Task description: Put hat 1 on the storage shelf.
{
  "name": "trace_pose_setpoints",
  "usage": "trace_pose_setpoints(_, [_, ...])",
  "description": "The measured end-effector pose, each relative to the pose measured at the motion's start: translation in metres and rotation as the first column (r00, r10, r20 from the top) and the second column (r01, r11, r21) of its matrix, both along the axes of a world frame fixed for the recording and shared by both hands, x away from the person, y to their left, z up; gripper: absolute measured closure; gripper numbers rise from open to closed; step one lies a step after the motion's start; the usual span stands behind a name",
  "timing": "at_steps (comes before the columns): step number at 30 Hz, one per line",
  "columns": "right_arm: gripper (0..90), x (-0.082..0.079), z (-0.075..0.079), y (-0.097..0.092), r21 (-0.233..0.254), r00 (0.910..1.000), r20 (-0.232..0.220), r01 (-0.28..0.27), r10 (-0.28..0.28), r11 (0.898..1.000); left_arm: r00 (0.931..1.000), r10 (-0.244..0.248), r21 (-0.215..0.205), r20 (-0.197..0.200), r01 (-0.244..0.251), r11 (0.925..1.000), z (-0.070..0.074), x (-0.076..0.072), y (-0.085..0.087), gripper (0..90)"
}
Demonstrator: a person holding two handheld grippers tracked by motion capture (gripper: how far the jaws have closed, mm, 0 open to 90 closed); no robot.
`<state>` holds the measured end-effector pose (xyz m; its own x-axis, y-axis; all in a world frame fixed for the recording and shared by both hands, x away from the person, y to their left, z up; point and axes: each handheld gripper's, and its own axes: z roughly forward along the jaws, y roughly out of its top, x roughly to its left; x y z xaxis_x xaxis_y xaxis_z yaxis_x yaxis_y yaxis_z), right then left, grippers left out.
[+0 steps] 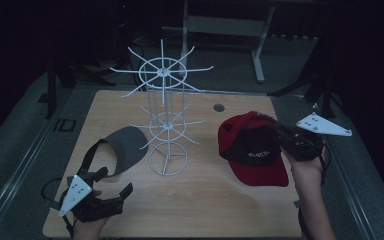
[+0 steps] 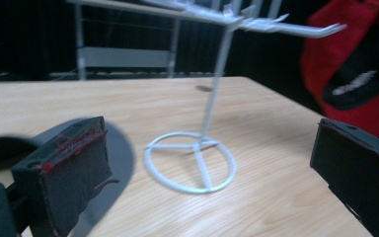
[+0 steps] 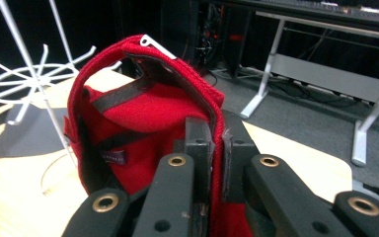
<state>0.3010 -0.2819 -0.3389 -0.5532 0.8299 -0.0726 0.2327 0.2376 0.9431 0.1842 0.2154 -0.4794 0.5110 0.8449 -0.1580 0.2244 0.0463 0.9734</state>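
High view: left gripper (image 1: 114,196) released, idle beside grey visor (image 1: 125,148); right gripper (image 1: 274,127) lifts red cap (image 1: 252,150). Left gripper view: jaws spread, white rack (image 2: 203,128) ahead. Right gripper view: jaws clamp cap's rim (image 3: 216,126); next, likely hooking it on a prong.

Wire rack (image 1: 164,120) standing on the table (image 1: 200,200), near its middle, round base resting flat on the top. Visor (image 1: 125,147) lying on the table just left of the rack's base, strap trailing toward the near left corner. Left gripper (image 1: 115,187) at that near left corner, before the visor, jaws apart with nothing between them. Cap (image 1: 252,150) right of the rack, well apart from it, clamped at its edge by the right gripper (image 1: 280,131), which comes in from the right side of the table. Small round hole (image 1: 219,107) in the tabletop behind the cap, right of the rack
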Motion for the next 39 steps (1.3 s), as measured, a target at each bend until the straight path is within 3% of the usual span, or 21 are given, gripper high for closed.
trace_pose_setpoints(7, [84.8, -0.009, 0.010, 0.002, 0.009, 0.9996, 0.024, -0.014, 0.014, 1.000, 0.9964, -0.085, 0.029, 0.004, 0.084, 0.9960, 0.025, 0.002, -0.024, 2.0])
trace_pose_setpoints(16, [84.7, -0.017, 0.019, 0.003, 0.018, 0.9986, 0.034, -0.041, 0.041, 0.999, 0.9773, -0.212, 0.063, -0.009, 0.212, 0.9752, 0.046, 0.009, -0.057, 2.5])
trace_pose_setpoints(23, [84.7, -0.022, 0.023, 0.007, 0.016, 0.9979, 0.036, -0.055, 0.054, 0.998, 0.9698, -0.244, 0.105, 0.000, 0.243, 0.9644, 0.063, 0.016, -0.079, 4.6])
trace_pose_setpoints(28, [84.7, -0.025, 0.024, 0.012, 0.015, 0.9970, 0.035, -0.070, 0.070, 0.997, 0.9618, -0.274, 0.168, -0.004, 0.270, 0.9479, 0.070, 0.022, -0.098, 5.7])
trace_pose_setpoints(33, [84.7, -0.029, 0.028, 0.016, 0.014, 0.9953, 0.039, -0.089, 0.089, 0.996, 0.9542, -0.298, 0.166, -0.030, 0.298, 0.9398, 0.075, 0.031, -0.110, 6.5])
trace_pose_setpoints(39, [84.6, -0.034, 0.030, 0.020, 0.017, 0.9925, 0.046, -0.114, 0.113, 0.993, 0.9459, -0.324, 0.186, -0.023, 0.322, 0.9283, 0.084, 0.041, -0.129, 6.5])
